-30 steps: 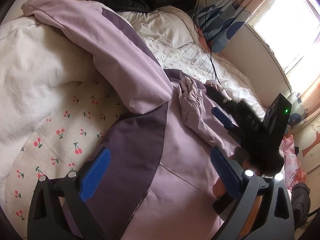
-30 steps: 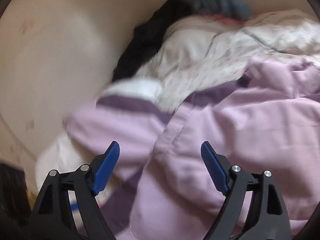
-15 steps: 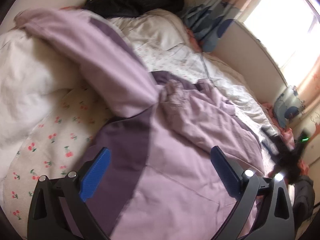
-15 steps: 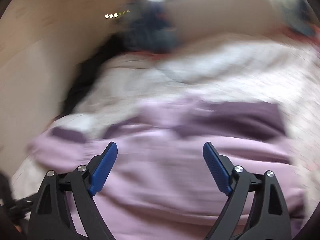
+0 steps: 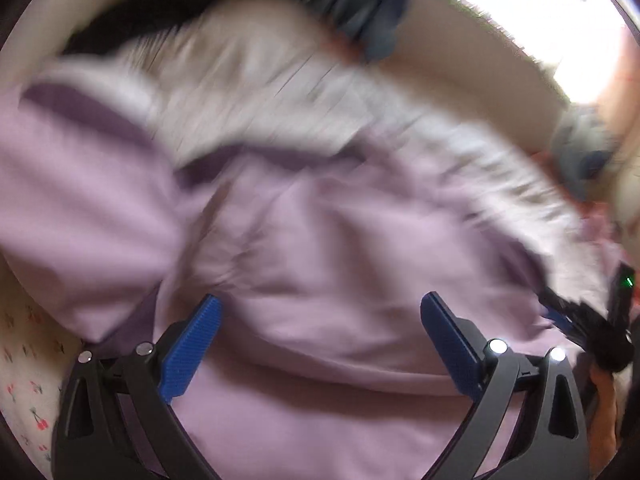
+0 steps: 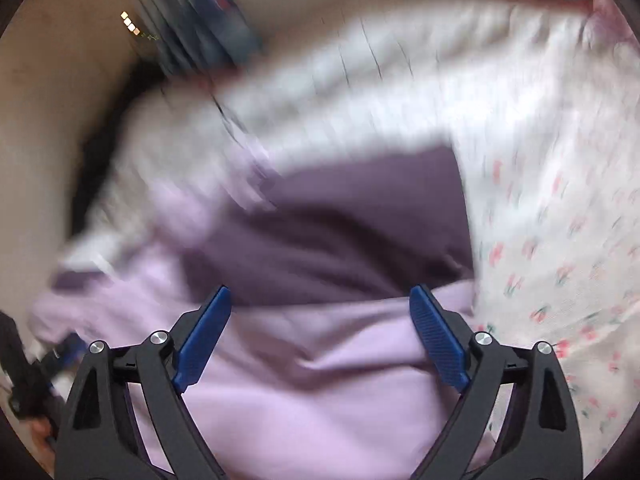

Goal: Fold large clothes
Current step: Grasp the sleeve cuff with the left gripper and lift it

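Note:
A large lilac garment [image 5: 328, 248] with dark purple panels lies rumpled on the bed; both views are motion-blurred. In the right wrist view its lilac body [image 6: 312, 392] fills the bottom and a dark purple panel [image 6: 352, 232] lies just beyond. My left gripper [image 5: 318, 322] is open and empty, hovering over the lilac cloth. My right gripper [image 6: 320, 312] is open and empty, over the seam between lilac and purple. The right gripper also shows at the far right edge of the left wrist view [image 5: 588, 328].
White bedding with a cherry print [image 6: 560, 240] lies to the right of the garment, and also at the lower left in the left wrist view [image 5: 24, 380]. A dark garment [image 5: 132, 20] and a blue-patterned pillow [image 5: 360, 4] sit by the headboard wall. A bright window [image 5: 540, 8] is at the upper right.
Both grippers have swung over the garment and stayed open. The left view has moved in over the lilac body; the right view has shifted toward the dark purple panel and the cherry-print sheet.

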`<state>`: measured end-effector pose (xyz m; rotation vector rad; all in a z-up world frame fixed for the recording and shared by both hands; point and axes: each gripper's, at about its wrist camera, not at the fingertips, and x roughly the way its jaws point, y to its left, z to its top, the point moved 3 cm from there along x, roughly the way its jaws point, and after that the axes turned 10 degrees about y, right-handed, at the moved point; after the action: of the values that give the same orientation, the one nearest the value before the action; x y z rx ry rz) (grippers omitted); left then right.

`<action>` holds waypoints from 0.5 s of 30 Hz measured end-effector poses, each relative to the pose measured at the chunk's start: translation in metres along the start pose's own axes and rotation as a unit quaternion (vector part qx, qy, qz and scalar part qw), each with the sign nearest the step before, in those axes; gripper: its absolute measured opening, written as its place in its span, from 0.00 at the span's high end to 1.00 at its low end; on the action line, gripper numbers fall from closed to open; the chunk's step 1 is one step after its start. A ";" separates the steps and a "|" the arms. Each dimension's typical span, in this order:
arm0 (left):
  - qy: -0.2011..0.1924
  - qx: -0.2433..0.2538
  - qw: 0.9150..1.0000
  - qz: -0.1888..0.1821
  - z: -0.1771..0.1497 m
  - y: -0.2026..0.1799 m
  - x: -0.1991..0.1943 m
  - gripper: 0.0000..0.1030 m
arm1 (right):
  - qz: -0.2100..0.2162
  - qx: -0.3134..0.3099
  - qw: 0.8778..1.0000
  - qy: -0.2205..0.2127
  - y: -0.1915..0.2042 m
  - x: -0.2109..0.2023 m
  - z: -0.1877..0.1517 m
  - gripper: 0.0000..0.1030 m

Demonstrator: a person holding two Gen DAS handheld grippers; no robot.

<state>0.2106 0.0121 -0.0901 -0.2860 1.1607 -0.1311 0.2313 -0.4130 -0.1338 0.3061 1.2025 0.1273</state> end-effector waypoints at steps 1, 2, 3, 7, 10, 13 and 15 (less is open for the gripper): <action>0.025 -0.012 1.000 -0.007 -0.001 0.009 0.016 0.07 | -0.013 -0.015 1.000 -0.004 0.003 -0.003 -0.001 0.15; 0.024 -0.009 1.000 -0.016 -0.005 0.015 0.025 0.07 | -0.008 -0.011 1.000 -0.012 0.005 -0.016 -0.001 0.15; 0.022 -0.001 1.000 -0.013 -0.006 0.014 0.025 0.07 | 0.002 -0.005 1.000 -0.028 0.007 -0.029 -0.004 0.15; 0.002 0.002 1.000 -0.025 -0.007 0.009 0.003 0.07 | 0.000 -0.029 0.999 -0.046 0.014 -0.056 -0.031 0.12; -0.029 -0.037 0.996 -0.072 -0.009 0.024 -0.032 0.07 | -0.023 -0.053 0.998 0.000 0.015 -0.047 -0.050 0.14; -0.110 -0.049 0.989 -0.082 -0.015 0.065 -0.110 0.07 | 0.022 -0.046 0.996 -0.077 0.023 -0.103 -0.073 0.14; -0.157 -0.048 0.984 -0.063 -0.014 0.099 -0.153 0.07 | 0.040 -0.050 0.992 -0.110 0.035 -0.133 -0.094 0.14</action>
<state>0.1324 0.1428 0.0109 -0.4493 0.8366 -0.1355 0.0979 -0.3982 -0.0345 0.2738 0.9614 0.2175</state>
